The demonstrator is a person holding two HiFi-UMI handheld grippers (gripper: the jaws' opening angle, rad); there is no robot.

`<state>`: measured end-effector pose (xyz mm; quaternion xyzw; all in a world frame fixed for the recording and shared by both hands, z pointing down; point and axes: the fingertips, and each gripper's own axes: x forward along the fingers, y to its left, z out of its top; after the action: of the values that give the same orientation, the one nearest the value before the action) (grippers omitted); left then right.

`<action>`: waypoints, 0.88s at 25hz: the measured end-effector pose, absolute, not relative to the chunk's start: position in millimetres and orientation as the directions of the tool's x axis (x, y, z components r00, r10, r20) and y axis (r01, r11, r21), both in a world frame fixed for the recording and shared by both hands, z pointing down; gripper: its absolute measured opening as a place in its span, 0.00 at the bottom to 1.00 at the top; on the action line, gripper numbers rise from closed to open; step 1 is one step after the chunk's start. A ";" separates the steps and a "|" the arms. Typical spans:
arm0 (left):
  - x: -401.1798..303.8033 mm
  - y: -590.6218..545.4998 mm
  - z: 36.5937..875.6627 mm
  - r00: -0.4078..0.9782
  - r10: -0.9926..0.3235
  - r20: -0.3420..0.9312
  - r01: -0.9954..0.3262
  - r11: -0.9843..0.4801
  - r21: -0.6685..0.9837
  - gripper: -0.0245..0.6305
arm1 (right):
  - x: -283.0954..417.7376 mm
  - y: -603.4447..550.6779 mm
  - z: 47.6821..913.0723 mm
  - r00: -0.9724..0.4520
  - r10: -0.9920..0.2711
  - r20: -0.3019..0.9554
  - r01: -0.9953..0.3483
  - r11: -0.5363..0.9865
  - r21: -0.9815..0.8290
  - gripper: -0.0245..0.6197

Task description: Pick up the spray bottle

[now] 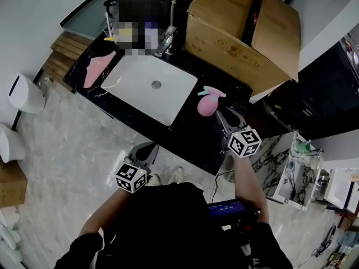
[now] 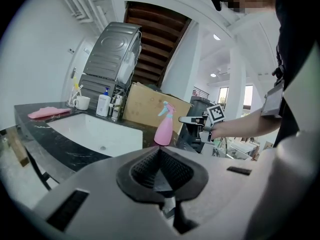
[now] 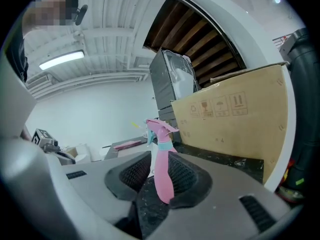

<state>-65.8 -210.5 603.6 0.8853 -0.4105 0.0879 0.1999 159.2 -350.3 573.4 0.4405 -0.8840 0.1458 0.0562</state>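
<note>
A pink spray bottle with a pale blue trigger stands upright on the black counter, right of the sink. My right gripper is just in front of it, pointing at it. In the right gripper view the bottle shows in the gap between the jaws of that gripper, which stand apart with the pads off it. My left gripper hangs off the counter's front edge, jaws shut and empty. From the left gripper view the bottle stands far ahead, the right gripper beside it.
A white sink basin is set in the counter, with a faucet behind it. A large cardboard box stands right behind the bottle. A pink cloth lies at the counter's left end. Pale floor lies in front of the counter.
</note>
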 end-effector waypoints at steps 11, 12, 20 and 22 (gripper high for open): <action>-72.9 -212.7 605.8 0.596 -0.732 0.331 -0.803 -0.527 0.279 0.05 | 145.3 -386.5 574.4 -0.604 -0.759 0.244 -0.797 0.580 -0.170 0.41; -72.6 -212.9 605.3 0.592 -0.734 0.332 -0.805 -0.524 0.276 0.05 | 144.5 -388.6 574.7 -0.605 -0.758 0.244 -0.796 0.581 -0.170 0.42; -75.9 -211.0 603.1 0.553 -0.756 0.349 -0.833 -0.492 0.254 0.05 | 131.8 -398.7 579.7 -0.626 -0.745 0.232 -0.780 0.607 -0.154 0.43; -77.3 -210.9 603.0 0.543 -0.761 0.354 -0.840 -0.483 0.248 0.05 | 129.4 -401.1 580.9 -0.628 -0.744 0.229 -0.778 0.610 -0.153 0.43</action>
<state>-77.3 -210.9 603.0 0.8555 -0.4679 0.0985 0.1986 129.4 -401.1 580.9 0.4253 -0.8943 0.1193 0.0716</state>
